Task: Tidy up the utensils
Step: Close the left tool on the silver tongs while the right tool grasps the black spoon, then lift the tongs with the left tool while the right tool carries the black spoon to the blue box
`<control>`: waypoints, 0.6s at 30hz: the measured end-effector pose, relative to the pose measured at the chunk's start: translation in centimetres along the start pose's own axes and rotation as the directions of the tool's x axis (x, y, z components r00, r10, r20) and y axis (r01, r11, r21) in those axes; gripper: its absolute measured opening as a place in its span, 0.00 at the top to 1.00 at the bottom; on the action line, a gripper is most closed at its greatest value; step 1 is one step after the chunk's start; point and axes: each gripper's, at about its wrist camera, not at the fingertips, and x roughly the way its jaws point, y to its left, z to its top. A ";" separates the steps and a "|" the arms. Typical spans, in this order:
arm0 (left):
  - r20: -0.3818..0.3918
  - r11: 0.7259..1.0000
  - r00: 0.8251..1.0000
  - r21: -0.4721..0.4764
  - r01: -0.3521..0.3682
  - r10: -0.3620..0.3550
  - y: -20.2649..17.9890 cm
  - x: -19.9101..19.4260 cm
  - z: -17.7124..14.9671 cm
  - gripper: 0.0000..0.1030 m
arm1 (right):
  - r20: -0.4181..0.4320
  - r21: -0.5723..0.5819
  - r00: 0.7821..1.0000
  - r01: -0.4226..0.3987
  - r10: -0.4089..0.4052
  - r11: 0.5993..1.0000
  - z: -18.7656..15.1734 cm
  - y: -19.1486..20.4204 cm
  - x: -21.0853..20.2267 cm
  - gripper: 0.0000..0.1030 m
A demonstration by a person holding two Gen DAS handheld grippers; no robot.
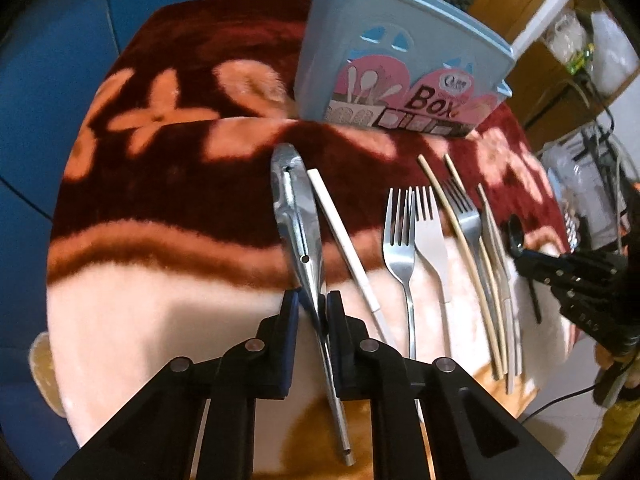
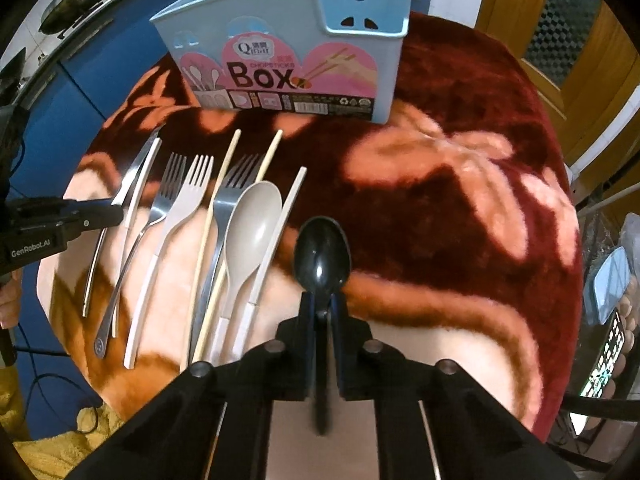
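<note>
Between the left gripper's (image 1: 313,306) fingers (image 1: 289,320), low in the left wrist view, runs the handle of a steel knife (image 1: 298,216); the pads are clenched on it just below the blade, the blade reaching toward twelve o'clock and the handle's end trailing toward six o'clock under the gripper. Just to the knife's three o'clock lies a white chopstick (image 1: 344,248), then a steel fork (image 1: 398,240) and a white fork (image 1: 430,236) side by side, with tan chopsticks (image 1: 464,236) and another steel fork (image 1: 466,212) further toward three o'clock, all on the flowered red and peach blanket (image 1: 168,208) that covers the tabletop. A pale blue chopstick box (image 1: 384,40) stands upright at twelve o'clock, well apart from the row. From the right wrist view, the right gripper (image 2: 322,308) has its fingers (image 2: 306,308) clamped on the neck of a black spoon (image 2: 322,256), whose bowl points toward twelve o'clock just past the fingertips while its handle runs back toward six o'clock between them. At the black spoon's nine o'clock lies a beige spoon (image 2: 252,224), just beside a white chopstick and overlapping a steel fork. No earlier picture is given, so I cannot tell whether either utensil is lifted off the blanket.
</note>
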 end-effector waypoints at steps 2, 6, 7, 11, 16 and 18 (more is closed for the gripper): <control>0.012 0.999 1.000 -0.024 0.022 -0.022 0.5 -0.3 -0.3 0.88 | 0.022 0.001 1.000 -0.004 0.004 1.000 -0.3 -0.1 -0.2 0.91; 0.062 0.999 0.998 -0.030 0.033 -0.031 1.0 -1.3 -1.2 0.88 | 0.088 0.037 0.995 -0.044 0.041 0.998 -1.1 -0.6 -0.9 0.92; 0.089 0.999 0.995 -0.028 0.037 -0.034 1.1 -1.8 -1.5 0.88 | 0.104 0.046 0.993 -0.055 0.050 0.997 -1.4 -0.8 -1.1 0.92; 0.183 0.999 0.982 -0.005 0.047 -0.046 1.0 -3.9 -2.5 0.88 | 0.196 0.072 0.977 -0.101 0.085 0.992 -2.8 -1.8 -2.6 0.92; 0.335 0.999 0.941 0.025 0.047 -0.052 0.2 -6.5 -2.6 0.88 | 0.343 0.073 0.934 -0.134 0.101 0.988 -3.5 -2.0 -4.8 0.92; 0.390 0.998 0.918 0.028 0.062 -0.068 0.0 -7.5 -2.3 0.88 | 0.391 0.074 0.915 -0.143 0.103 0.987 -3.3 -1.8 -5.3 0.92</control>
